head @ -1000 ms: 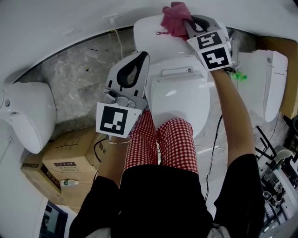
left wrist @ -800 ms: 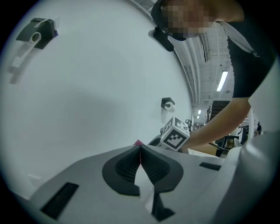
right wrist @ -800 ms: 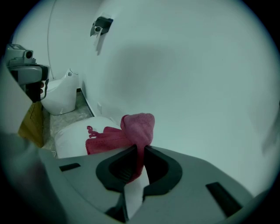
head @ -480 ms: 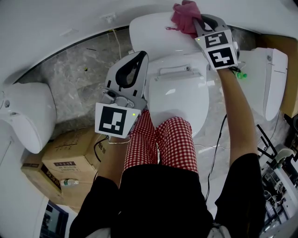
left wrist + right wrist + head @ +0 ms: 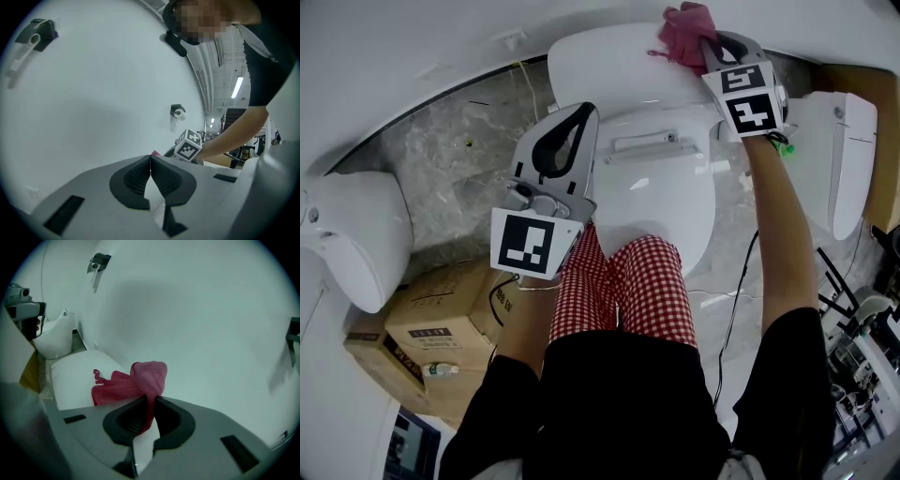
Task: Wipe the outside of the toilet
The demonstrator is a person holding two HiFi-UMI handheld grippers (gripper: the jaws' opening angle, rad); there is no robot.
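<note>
A white toilet (image 5: 661, 187) stands in front of me with its lid down and its tank (image 5: 600, 56) against the wall. My right gripper (image 5: 705, 42) is shut on a pink cloth (image 5: 684, 33) and holds it on the right end of the tank top. In the right gripper view the pink cloth (image 5: 136, 383) bunches up out of the right gripper (image 5: 151, 401) and trails left over the tank top (image 5: 70, 380). My left gripper (image 5: 578, 117) is shut with nothing in it, held left of the toilet; the left gripper (image 5: 150, 166) faces the white wall.
Another white toilet (image 5: 352, 244) stands at the left and a third (image 5: 844, 159) at the right. Cardboard boxes (image 5: 441, 319) lie on the marble floor (image 5: 459, 178) at my lower left. Cables and equipment (image 5: 862, 347) crowd the lower right. My checked trouser legs (image 5: 623, 291) touch the bowl's front.
My right gripper has slid the pink cloth to the right along the tank top, from near its middle to its right end. The left gripper has stayed put.
</note>
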